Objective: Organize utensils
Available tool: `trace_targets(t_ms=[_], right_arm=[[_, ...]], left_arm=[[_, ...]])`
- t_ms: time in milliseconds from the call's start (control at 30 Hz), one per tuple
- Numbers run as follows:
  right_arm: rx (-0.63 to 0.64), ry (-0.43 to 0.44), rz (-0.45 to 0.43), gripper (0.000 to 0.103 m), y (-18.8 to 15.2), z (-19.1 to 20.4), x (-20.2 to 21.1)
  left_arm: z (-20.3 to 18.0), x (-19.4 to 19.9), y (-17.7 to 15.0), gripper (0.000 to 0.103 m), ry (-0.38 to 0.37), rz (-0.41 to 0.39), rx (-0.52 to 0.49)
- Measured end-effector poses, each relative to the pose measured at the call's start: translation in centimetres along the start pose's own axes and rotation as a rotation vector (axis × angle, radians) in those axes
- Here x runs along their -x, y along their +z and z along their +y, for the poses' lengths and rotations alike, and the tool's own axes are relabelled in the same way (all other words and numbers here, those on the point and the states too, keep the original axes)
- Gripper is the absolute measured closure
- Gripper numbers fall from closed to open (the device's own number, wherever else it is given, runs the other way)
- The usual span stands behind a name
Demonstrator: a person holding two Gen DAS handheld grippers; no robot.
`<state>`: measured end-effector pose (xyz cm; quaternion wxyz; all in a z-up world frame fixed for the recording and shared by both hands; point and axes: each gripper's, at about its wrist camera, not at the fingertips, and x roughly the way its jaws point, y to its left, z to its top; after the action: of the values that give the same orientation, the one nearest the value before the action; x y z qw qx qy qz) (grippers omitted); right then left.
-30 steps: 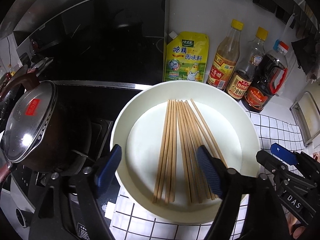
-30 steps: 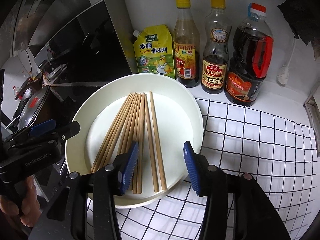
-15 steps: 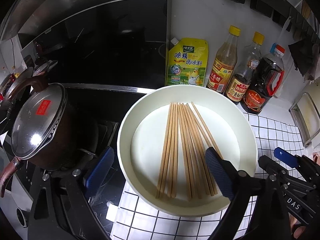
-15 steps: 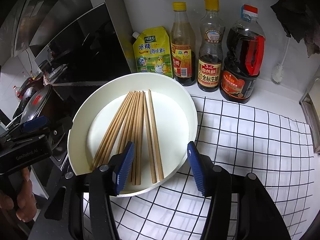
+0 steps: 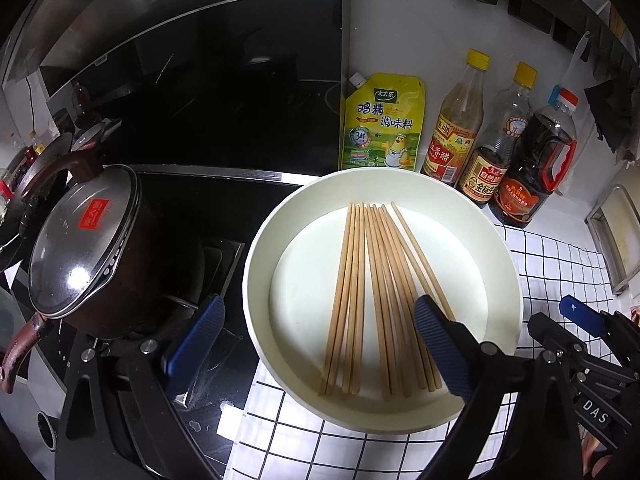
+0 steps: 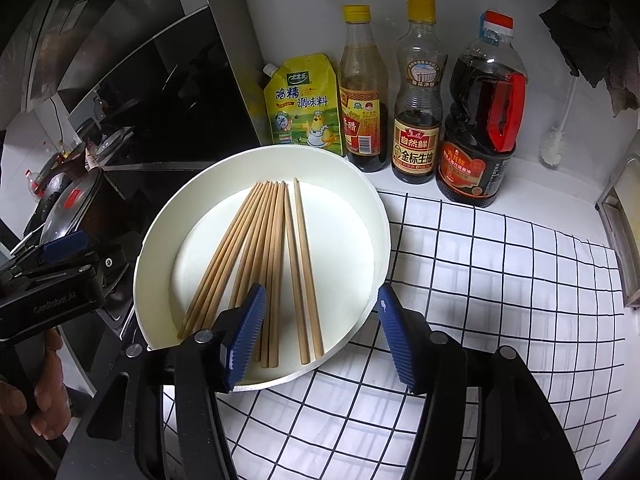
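Several wooden chopsticks (image 5: 374, 300) lie fanned out in a white round dish (image 5: 260, 264) on a checked cloth. They also show in the right wrist view (image 6: 264, 256), inside the same dish (image 6: 160, 240). My left gripper (image 5: 320, 336) is open and empty, hovering over the dish's near left edge. My right gripper (image 6: 320, 328) is open and empty above the dish's near right rim, and it shows at the right of the left wrist view (image 5: 576, 320).
A lidded dark pot (image 5: 88, 240) sits on the black stove to the left. A yellow seasoning pouch (image 5: 380, 124) and three sauce bottles (image 5: 488, 160) stand against the wall behind the dish. The checked cloth (image 6: 500, 280) extends right. A metal tray edge (image 5: 616, 236) lies at far right.
Both grippers have drawn back and up from the dish, so it looks smaller and farther. The left gripper has opened wider. The chopsticks have not moved.
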<state>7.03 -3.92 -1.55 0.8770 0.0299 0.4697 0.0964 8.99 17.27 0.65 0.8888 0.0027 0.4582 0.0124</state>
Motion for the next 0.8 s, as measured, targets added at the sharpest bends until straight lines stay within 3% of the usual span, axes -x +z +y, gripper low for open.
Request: trace_targets(t_ms=[800], right_arm=[[0.002,-0.006,0.004,0.047,-0.02,0.17,-0.12]], left_arm=[[-0.14,-0.26,-0.04,0.009,0.005,0.008,0.001]])
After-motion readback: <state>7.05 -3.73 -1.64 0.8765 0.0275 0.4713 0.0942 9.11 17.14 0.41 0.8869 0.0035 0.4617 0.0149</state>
